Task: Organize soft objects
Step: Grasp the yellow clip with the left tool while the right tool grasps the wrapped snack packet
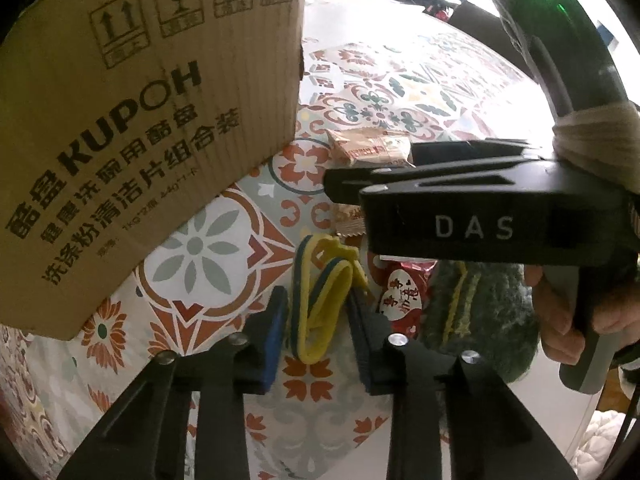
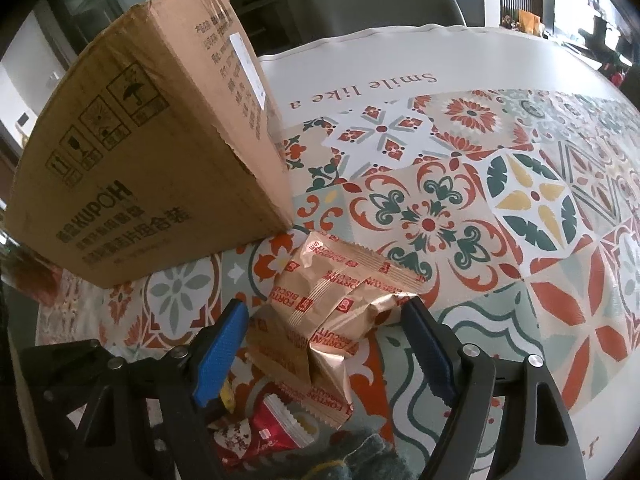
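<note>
A yellow and green looped soft band [image 1: 320, 304] lies on the patterned tablecloth between the fingers of my left gripper [image 1: 318, 308], which is open around it. A dark green fuzzy soft item [image 1: 480, 316] lies just right of it and also shows in the right wrist view [image 2: 360, 460]. My right gripper [image 2: 324, 320] is open over several gold biscuit packets [image 2: 332, 300]. In the left wrist view the right gripper's black body [image 1: 460, 208] hangs above these packets [image 1: 368, 146].
A large KUPOH cardboard box [image 1: 132, 128] stands at the left, also in the right wrist view [image 2: 148, 168]. A red sweet packet [image 2: 264, 436] lies near the grippers. The tablecloth [image 2: 480, 200] stretches to the right. A chair back [image 2: 380, 0] stands behind the table.
</note>
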